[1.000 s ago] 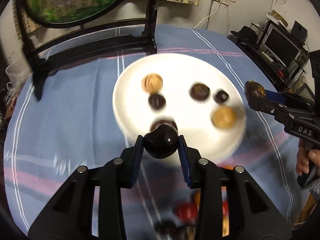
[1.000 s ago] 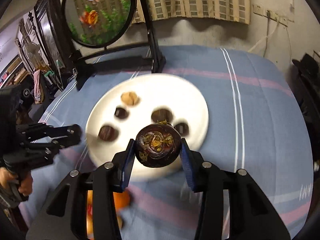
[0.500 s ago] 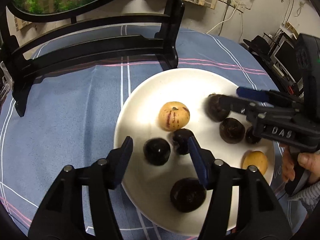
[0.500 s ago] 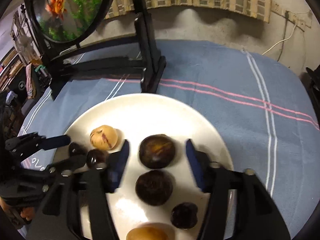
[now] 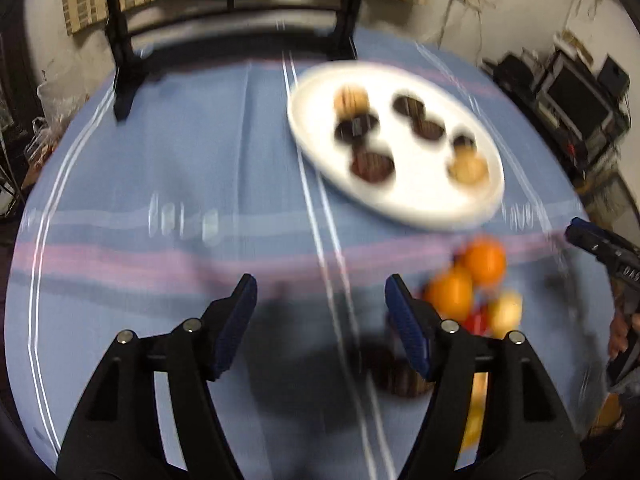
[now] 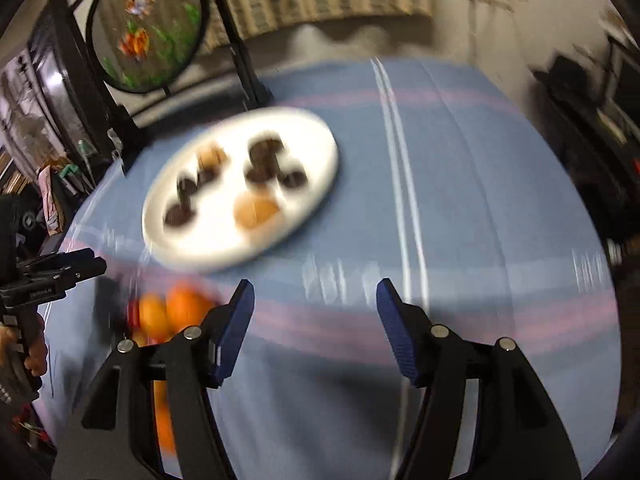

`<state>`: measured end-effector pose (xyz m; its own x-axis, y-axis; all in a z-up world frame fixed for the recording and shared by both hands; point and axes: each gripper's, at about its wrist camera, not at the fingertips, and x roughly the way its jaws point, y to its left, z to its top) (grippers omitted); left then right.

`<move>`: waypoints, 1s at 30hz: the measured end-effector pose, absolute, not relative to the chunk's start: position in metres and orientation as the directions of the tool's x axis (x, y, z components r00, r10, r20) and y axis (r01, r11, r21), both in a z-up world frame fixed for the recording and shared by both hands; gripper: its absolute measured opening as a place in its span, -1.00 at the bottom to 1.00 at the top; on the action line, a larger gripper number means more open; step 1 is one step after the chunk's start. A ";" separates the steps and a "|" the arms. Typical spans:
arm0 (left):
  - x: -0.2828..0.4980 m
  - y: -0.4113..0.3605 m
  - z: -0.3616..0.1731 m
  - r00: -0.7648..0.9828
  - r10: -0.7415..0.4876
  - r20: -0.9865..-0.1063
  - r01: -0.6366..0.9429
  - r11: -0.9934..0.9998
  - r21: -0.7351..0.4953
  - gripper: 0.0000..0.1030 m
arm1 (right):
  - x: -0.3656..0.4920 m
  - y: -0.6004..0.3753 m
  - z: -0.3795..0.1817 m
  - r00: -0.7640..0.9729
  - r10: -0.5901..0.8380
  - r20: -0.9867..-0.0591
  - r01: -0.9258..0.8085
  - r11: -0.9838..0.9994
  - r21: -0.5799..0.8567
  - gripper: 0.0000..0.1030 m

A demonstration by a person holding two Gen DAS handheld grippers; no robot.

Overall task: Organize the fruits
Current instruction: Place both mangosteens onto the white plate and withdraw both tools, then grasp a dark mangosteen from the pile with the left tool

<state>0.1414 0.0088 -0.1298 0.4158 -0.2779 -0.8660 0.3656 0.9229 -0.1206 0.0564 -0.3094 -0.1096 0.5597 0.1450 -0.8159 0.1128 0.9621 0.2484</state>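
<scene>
Between the two grippers, near plate (image 5: 400,204): loose fruit pile (image 5: 468,280), right of left gripper (image 5: 320,304) (opening, empty), left of right gripper (image 6: 312,308) (spread, empty); neither clearly nearer.

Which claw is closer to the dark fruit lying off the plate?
Left. The left claw, opening with nothing between its jaws, is right by the dark fruit. The right claw sits beyond the oranges.

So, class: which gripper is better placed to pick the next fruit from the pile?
Probably the left gripper: jaws opening, empty, a dark fruit beside its finger; the right gripper only flanks the oranges.
</scene>
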 end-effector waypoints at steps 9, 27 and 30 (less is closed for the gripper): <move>0.108 0.006 -0.150 0.394 -0.290 -0.872 0.423 0.900 -0.108 0.33 | -0.008 -0.295 -0.113 0.522 0.135 -0.842 0.136 0.962 0.238 0.24; 0.135 0.003 -0.166 0.283 -0.445 -0.850 0.434 0.849 -0.300 -0.11 | -0.018 -0.270 -0.098 0.523 0.066 -0.850 0.083 0.988 0.128 0.24; 0.132 0.005 -0.166 0.276 -0.465 -0.841 0.425 0.844 -0.327 -0.35 | -0.014 -0.264 -0.098 0.529 0.077 -0.845 0.048 0.992 0.120 0.24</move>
